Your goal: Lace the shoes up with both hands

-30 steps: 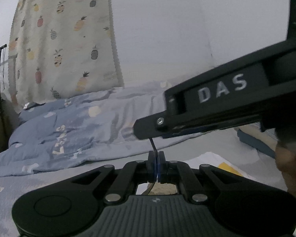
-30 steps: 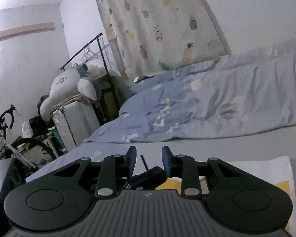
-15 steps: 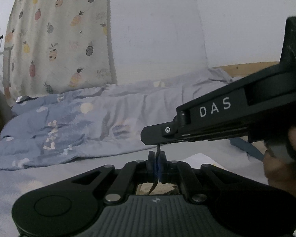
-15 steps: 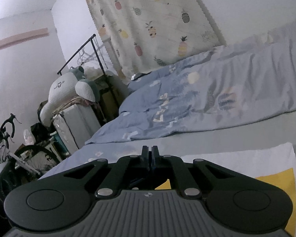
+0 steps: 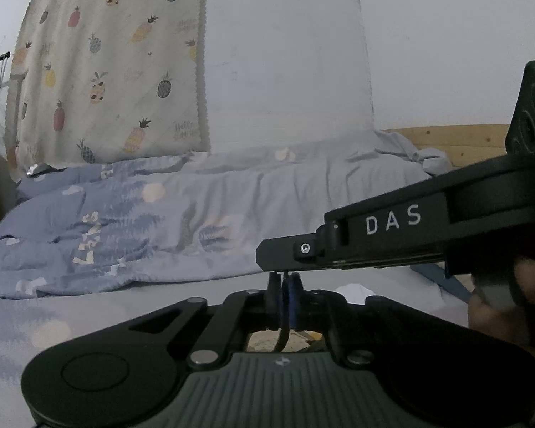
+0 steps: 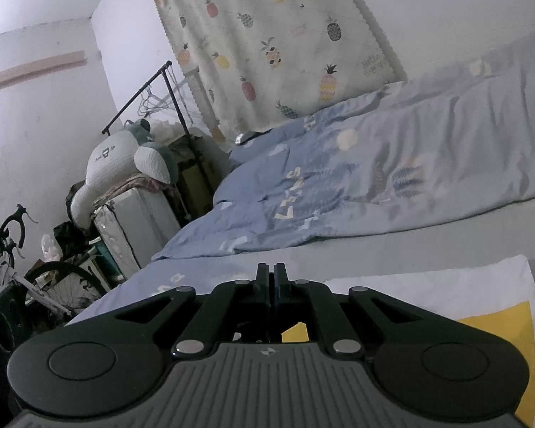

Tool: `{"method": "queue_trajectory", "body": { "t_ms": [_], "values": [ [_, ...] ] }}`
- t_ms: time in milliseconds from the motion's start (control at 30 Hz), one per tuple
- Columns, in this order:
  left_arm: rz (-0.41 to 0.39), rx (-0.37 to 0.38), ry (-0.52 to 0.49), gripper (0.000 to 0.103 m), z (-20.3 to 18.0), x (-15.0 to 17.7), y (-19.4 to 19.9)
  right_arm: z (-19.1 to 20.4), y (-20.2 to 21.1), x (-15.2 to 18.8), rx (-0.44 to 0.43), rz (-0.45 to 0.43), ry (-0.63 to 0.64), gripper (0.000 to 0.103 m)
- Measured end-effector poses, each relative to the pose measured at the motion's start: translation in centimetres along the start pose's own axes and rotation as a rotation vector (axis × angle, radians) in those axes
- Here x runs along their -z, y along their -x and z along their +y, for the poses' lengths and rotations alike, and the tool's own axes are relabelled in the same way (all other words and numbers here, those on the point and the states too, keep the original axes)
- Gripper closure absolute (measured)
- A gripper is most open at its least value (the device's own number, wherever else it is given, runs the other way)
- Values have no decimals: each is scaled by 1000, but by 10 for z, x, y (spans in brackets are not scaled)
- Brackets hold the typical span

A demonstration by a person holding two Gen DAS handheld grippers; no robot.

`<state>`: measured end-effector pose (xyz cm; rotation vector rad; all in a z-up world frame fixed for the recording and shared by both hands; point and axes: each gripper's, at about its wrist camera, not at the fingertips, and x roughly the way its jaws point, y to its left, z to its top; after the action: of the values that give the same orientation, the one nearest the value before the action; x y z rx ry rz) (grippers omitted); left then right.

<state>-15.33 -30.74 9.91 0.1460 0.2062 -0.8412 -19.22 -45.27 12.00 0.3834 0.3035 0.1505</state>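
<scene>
My left gripper (image 5: 284, 285) is shut on a black shoelace (image 5: 283, 324), which runs down between its blue pads and out of sight. My right gripper (image 5: 269, 257) reaches in from the right, side on, just above the left fingertips, where the lace's upper end meets it. In the right wrist view that gripper (image 6: 271, 274) has its jaws pressed together, with the lace hidden between them. A hand (image 5: 499, 306) holds the right gripper's handle. The shoe is hidden under the gripper bodies; only a tan patch (image 5: 264, 342) shows through the left gripper's gap.
A white and yellow cloth (image 6: 446, 296) lies on the grey bed sheet under the grippers. A crumpled blue duvet (image 5: 153, 221) lies behind, below a pineapple curtain (image 5: 107, 71). A clothes rack (image 6: 153, 82), a plush toy (image 6: 121, 164) and a bicycle (image 6: 25, 278) stand at the left.
My right gripper went from open around the lace tip to shut. In the left wrist view it has drawn back to the right. The left gripper kept its hold on the lace.
</scene>
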Motion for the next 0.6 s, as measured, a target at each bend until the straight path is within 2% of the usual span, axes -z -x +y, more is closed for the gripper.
{"method": "queue_trajectory", "body": {
  "t_ms": [67,167,500,600],
  "values": [
    [-4,0,-1,101,0,0,1,-3,1,-1,2,-4,-26,98],
    [0,-2,-6,101,0,0,0,-9,4,-2,9,-26,-75,88],
    [10,-12,-32,101,-4,1,-2,-12,3,-5,11,-23,-114,87],
    [20,-33,-41,101,-2,2,-4,-17,7,-6,58,-45,-123,83]
  ]
}}
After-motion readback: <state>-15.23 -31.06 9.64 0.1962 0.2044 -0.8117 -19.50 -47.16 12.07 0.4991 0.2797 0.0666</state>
